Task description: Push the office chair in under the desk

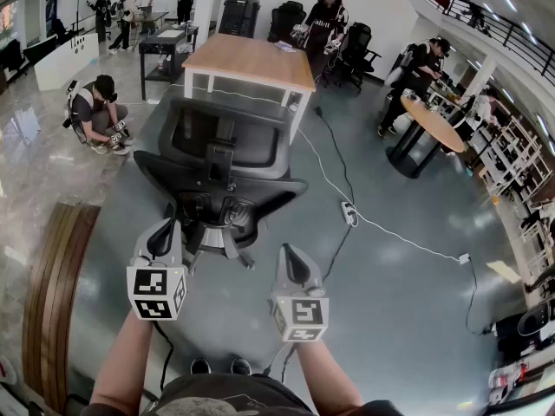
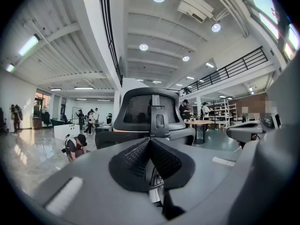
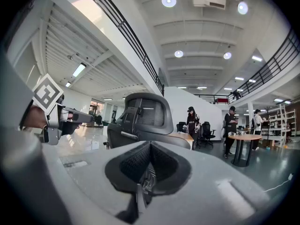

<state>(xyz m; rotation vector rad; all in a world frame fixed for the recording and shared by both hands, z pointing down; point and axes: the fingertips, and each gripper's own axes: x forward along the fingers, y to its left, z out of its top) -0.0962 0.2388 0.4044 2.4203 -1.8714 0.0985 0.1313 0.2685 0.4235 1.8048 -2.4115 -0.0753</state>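
A black mesh office chair (image 1: 221,167) stands with its back toward me and its seat facing the wooden-topped desk (image 1: 251,63) with white legs. The chair sits just short of the desk's near edge. My left gripper (image 1: 165,230) is held level behind the chair's left side, jaws shut and holding nothing. My right gripper (image 1: 293,256) hangs behind the chair's right side, also shut and holding nothing. Neither touches the chair. The left gripper view looks straight at the headrest and backrest (image 2: 152,116). In the right gripper view the chair (image 3: 145,116) stands left of centre, with the desk top (image 3: 180,136) behind it.
A white cable with a power strip (image 1: 349,213) runs across the floor right of the chair. A round table (image 1: 434,124) stands at the right, a curved wooden bench (image 1: 56,276) at the left. A person crouches (image 1: 100,107) left of the desk; others stand behind it.
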